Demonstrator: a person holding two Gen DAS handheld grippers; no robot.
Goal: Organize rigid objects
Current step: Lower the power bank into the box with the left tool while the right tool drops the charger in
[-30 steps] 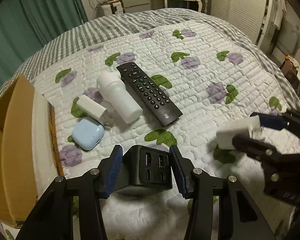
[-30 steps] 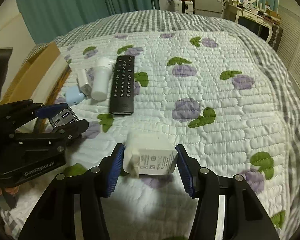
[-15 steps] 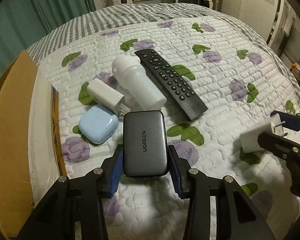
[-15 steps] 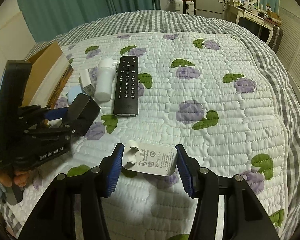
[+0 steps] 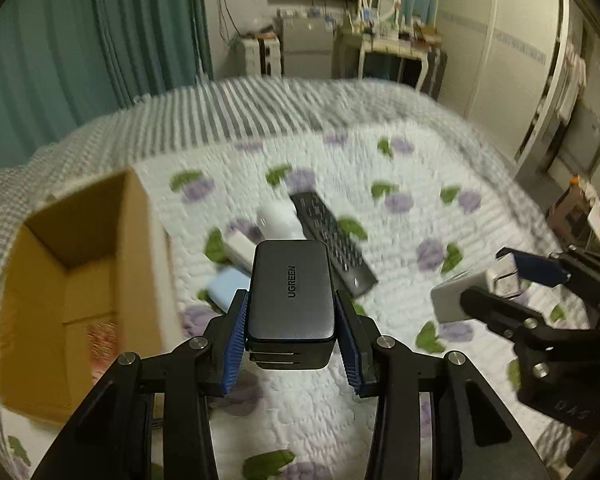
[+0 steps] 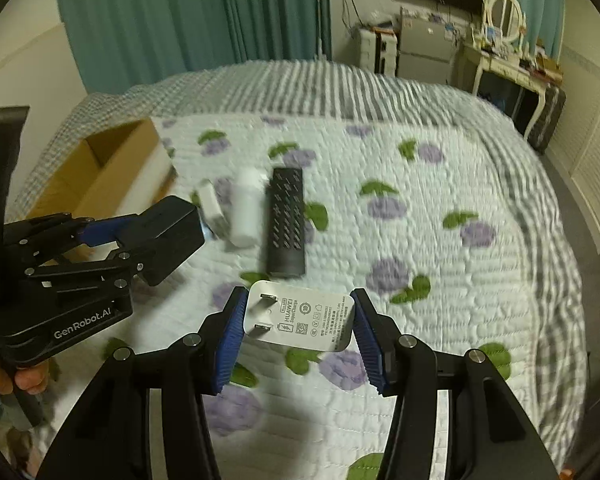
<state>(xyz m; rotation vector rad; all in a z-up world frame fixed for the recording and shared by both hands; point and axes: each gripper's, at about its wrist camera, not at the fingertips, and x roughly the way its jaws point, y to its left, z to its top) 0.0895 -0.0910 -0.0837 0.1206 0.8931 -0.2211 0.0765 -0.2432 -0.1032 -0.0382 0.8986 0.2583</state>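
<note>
The left gripper (image 5: 291,330) is clamped on a dark grey charger (image 5: 291,292) — rounded, marked UGREEN — its jaws having just closed tighter on it, above the quilt (image 5: 400,184). The right gripper (image 6: 296,330) grips a white charger (image 6: 300,320), prongs leftward, label up. An open cardboard box (image 5: 80,280) sits left — remote (image 6: 286,220) beyond.

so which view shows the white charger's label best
The right wrist view: the white charger sits centred in the right gripper, prongs and printed label facing the camera. The left wrist view shows it only side-on, blurred, label unseen.
</note>
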